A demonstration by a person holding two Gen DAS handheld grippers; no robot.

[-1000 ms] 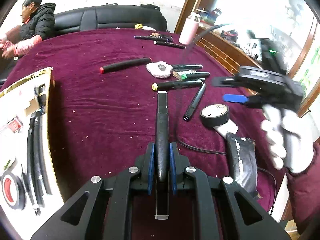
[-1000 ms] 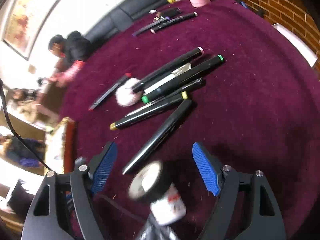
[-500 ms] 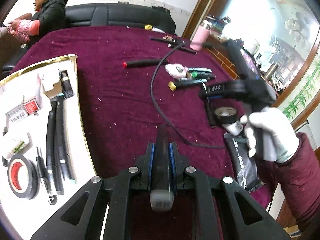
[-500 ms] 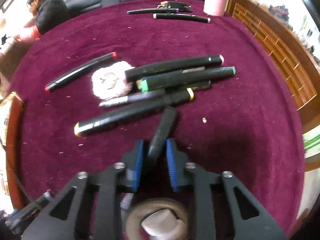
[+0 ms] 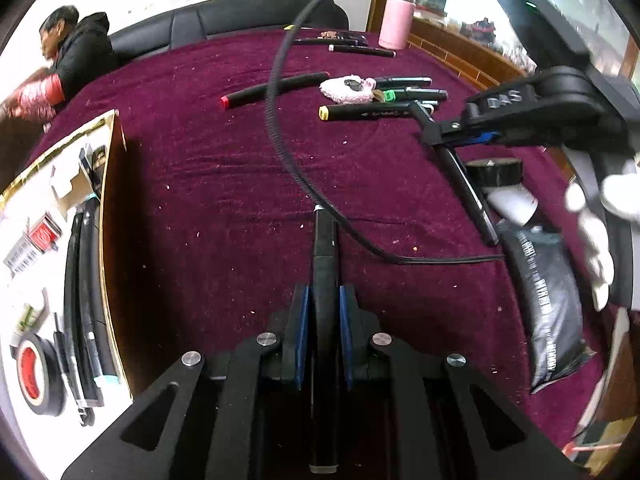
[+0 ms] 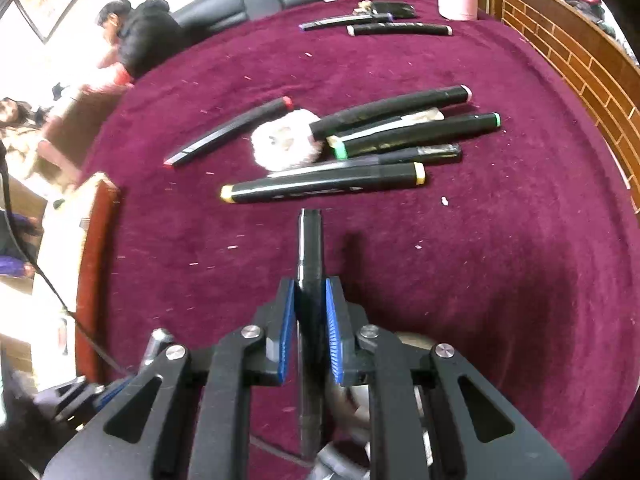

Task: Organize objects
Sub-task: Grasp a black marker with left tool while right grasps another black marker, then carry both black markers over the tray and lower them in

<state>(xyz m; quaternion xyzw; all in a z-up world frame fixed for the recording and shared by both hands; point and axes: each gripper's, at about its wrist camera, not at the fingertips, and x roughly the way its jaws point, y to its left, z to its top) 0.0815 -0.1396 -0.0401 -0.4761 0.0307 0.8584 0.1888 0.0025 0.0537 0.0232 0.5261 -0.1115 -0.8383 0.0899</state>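
Observation:
My left gripper [image 5: 323,308] is shut on a black marker [image 5: 325,248] that points forward above the maroon cloth. In the right wrist view my right gripper [image 6: 310,312] has its jaws closing, and the blue pads press on a second black marker [image 6: 309,248]. From the left wrist view, the right gripper [image 5: 452,136] hangs at the right with that marker [image 5: 468,188] slanting down from it. Beyond it lie a yellow-capped marker [image 6: 324,188], a green-capped marker [image 6: 416,136], a red-capped marker [image 6: 228,132] and a white fluffy pad [image 6: 284,144].
A gold-edged white tray [image 5: 110,200] at the left holds markers and a red-cored tape roll [image 5: 38,376]. A black tape roll [image 5: 496,170], a black pouch [image 5: 548,300] and a cable [image 5: 280,120] lie at the right. A pink bottle [image 5: 396,16] stands far back; a person [image 5: 80,52] sits beyond the table.
My right gripper went from wide open above the cloth to closed around a black marker beside the pile. My left gripper swung towards the tray with its marker and then sank.

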